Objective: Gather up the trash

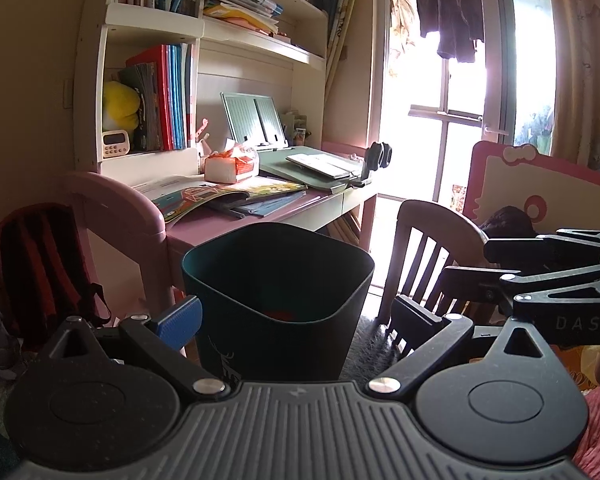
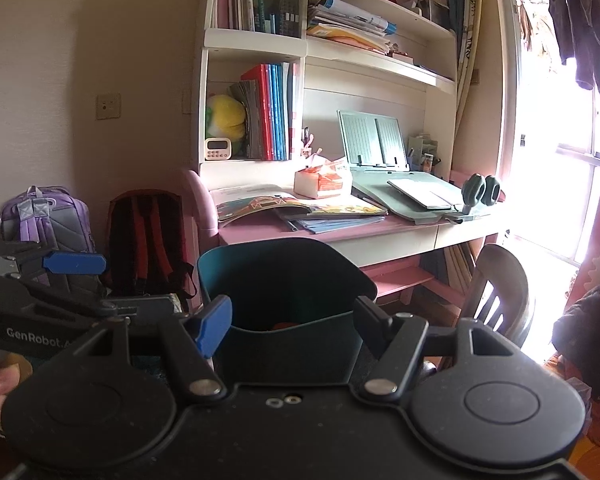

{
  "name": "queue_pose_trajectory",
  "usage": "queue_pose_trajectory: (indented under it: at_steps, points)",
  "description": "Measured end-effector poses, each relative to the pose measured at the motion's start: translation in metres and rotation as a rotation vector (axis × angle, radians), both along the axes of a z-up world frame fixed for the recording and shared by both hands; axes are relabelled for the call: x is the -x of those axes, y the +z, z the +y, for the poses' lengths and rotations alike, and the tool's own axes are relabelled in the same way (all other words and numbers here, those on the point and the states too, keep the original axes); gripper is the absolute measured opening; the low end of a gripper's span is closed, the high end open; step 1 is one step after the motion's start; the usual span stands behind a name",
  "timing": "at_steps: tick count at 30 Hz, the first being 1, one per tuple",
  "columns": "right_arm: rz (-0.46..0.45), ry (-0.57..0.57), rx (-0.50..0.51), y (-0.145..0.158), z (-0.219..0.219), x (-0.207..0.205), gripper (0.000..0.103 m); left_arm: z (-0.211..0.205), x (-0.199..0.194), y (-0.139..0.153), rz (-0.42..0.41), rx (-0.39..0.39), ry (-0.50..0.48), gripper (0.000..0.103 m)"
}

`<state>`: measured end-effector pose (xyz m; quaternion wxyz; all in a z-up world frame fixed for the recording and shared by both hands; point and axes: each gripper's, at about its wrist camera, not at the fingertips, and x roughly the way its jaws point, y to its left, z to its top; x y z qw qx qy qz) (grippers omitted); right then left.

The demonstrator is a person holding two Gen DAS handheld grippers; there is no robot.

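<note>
A dark green bin [image 1: 278, 280] stands on the floor in front of the pink desk, low in the middle of both views. Something small and orange-red [image 1: 278, 314] lies at its bottom. My left gripper [image 1: 296, 312] is open, fingers wide apart, with the bin just beyond their tips. My right gripper [image 2: 292, 312] is open too, and the bin [image 2: 288, 280] fills the gap between its fingers from behind. Neither pad visibly presses on the bin's walls. Each gripper shows at the edge of the other's view: right gripper [image 1: 466, 264], left gripper [image 2: 140, 284].
The pink desk [image 2: 260, 232] carries open books, a tissue pack [image 2: 322, 184] and a grey book stand. A wooden chair [image 1: 424, 248] stands right of the bin. Two backpacks [image 2: 148, 240] lean on the wall at left. A bright balcony door is at right.
</note>
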<state>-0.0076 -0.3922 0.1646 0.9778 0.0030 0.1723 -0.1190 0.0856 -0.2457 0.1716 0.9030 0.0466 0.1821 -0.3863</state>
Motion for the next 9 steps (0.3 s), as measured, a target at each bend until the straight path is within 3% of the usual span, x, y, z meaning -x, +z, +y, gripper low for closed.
queue_pose_trajectory:
  at_steps: [9]
  points:
    - [0.000,0.046,-0.008,-0.005,0.011,0.000,0.067,0.023,0.000,-0.008,0.020,0.012,0.067,0.103]
